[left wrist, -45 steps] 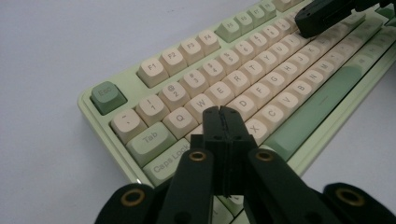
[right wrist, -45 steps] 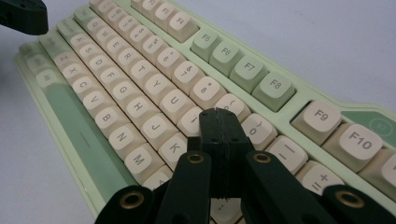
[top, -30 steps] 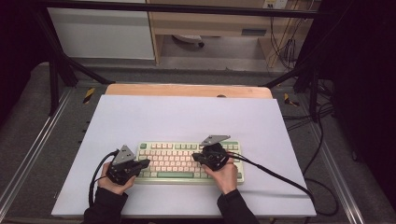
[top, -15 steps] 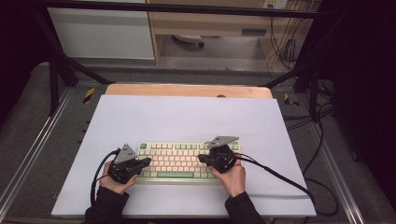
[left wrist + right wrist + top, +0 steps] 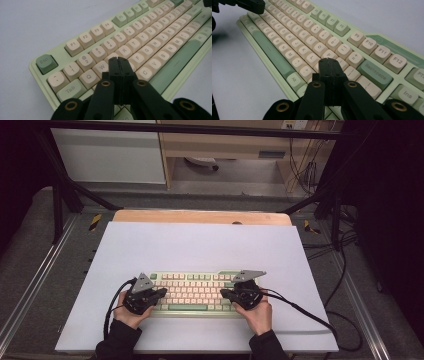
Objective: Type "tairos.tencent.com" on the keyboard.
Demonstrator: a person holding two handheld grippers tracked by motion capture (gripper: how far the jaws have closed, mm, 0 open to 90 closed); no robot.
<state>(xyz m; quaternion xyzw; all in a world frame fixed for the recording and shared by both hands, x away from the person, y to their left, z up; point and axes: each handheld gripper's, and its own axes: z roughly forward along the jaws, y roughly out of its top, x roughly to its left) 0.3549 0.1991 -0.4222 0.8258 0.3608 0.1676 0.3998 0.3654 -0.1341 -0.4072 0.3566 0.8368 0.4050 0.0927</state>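
Black jaws of the left gripper [image 5: 119, 61] are pressed together, empty, tips above the keys near E and D. Right gripper [image 5: 328, 62], equally closed and empty, hovers by the P and semicolon keys. Beneath both, a green-and-cream keyboard [image 5: 195, 290] lies near the front edge of a pale table mat [image 5: 200, 242].

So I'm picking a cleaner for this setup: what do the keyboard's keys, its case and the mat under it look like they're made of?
The keys look like matte plastic, cream and sage green, with printed letters and soft, dull highlights. The case seems to be smooth pale green plastic with a slight sheen along its edge. The mat looks like a thin, flat lilac sheet, plastic or coated paper; the pictures can't settle which.
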